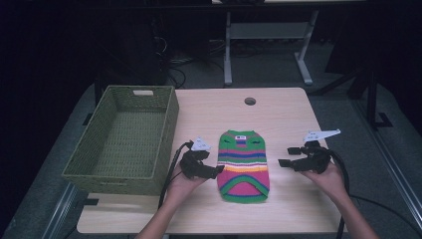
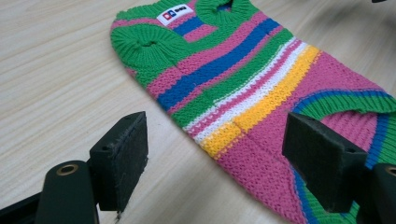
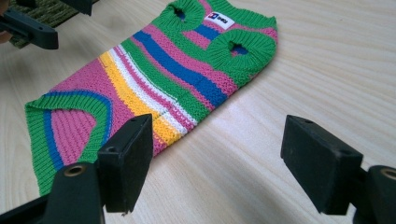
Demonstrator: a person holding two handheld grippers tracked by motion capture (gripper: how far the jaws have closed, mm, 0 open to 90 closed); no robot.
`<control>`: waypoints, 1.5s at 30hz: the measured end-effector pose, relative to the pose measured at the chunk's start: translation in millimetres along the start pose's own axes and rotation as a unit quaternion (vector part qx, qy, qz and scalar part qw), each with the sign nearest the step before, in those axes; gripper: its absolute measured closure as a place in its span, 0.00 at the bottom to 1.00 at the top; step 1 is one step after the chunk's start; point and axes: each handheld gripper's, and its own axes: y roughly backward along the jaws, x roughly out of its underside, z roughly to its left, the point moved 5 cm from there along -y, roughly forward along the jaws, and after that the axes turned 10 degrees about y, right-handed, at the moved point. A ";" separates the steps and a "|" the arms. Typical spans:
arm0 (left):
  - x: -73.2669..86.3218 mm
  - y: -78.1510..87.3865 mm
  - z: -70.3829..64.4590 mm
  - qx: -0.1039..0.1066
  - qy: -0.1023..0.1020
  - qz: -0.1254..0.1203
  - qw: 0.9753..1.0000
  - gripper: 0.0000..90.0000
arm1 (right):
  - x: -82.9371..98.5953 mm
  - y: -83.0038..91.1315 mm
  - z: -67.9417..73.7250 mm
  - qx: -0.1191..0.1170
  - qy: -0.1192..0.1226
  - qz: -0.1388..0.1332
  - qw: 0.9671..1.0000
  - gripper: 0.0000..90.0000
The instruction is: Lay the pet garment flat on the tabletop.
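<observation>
In the high view, a small striped knitted sweater in green, pink, blue, yellow and white (image 1: 243, 165) lies flat near the middle of the pale wooden bench (image 1: 283, 112), its collar toward the far side and its hem toward the near edge. The left tool (image 1: 217, 170) sits just beside the garment's left edge, and the right tool (image 1: 284, 156) is near its right edge with a strip of bare bench between; both hold nothing. A green woven rectangular basket (image 1: 164, 124) stands empty at the left of the bench. In the left gripper view, the left tool (image 2: 215, 154) has its jaws spread wide, straddling the sweater's (image 2: 243, 84) side border around the yellow and white stripes, without touching the knit. In the right gripper view, the right tool (image 3: 217, 161) is likewise spread wide, with one jaw over the garment's (image 3: 159, 74) edge and the other over bare wood. This looks like the approach before a first grasp. The next move would call for lowering each tool onto its side edge and pinching the knit, probably to fold or lift it toward the basket.
</observation>
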 end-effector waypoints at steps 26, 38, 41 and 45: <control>24.4 11.0 -11.2 0.011 -0.012 0.012 1.000 0.25 | 33.5 15.0 11.5 0.010 0.000 0.005 1.000 0.27; 37.0 18.1 -10.7 0.015 -0.006 0.010 1.000 0.25 | 49.1 22.9 17.2 0.018 -0.002 -0.001 1.000 0.27; 39.3 19.0 -12.1 0.017 -0.003 0.009 1.000 0.25 | 52.7 25.5 18.9 0.022 -0.004 -0.003 1.000 0.27; 42.7 22.5 -14.5 0.021 -0.005 0.008 1.000 0.25 | 56.0 26.9 20.4 0.024 -0.005 -0.003 1.000 0.27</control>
